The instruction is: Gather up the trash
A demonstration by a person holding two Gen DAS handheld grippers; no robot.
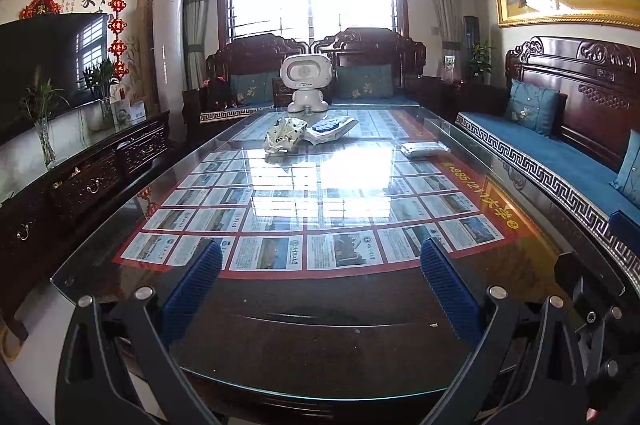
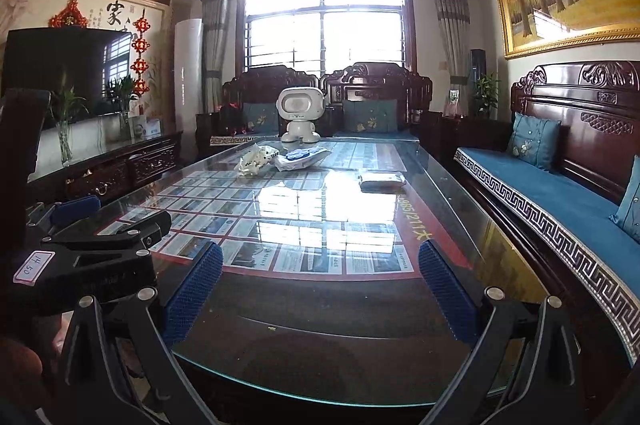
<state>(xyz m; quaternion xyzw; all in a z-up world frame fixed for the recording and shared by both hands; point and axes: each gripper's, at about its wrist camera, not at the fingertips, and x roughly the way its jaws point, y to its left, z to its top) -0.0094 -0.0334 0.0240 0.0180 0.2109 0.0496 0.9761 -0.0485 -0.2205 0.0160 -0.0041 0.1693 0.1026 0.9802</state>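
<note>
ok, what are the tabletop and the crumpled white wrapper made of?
Long dark table's top: looks like clear glass over dark wood, glossy; it mirrors the window and shows printed sheets beneath. Crumpled white wrapper with dark print: probably thin plastic film, creased and slightly shiny; could be paper.

The long dark wooden desk [image 1: 328, 305] carries a glass sheet with a red poster of small printed panels [image 1: 280, 221] pressed flat beneath it. At its far end stands a white toy robot [image 1: 306, 81], and just in front of it lie a crumpled white printed wrapper [image 1: 285, 139] and a flatter white-and-blue packet [image 1: 330, 129], close together. A flat white packet [image 1: 423, 148] lies apart from these, near the desk's right edge.
</note>
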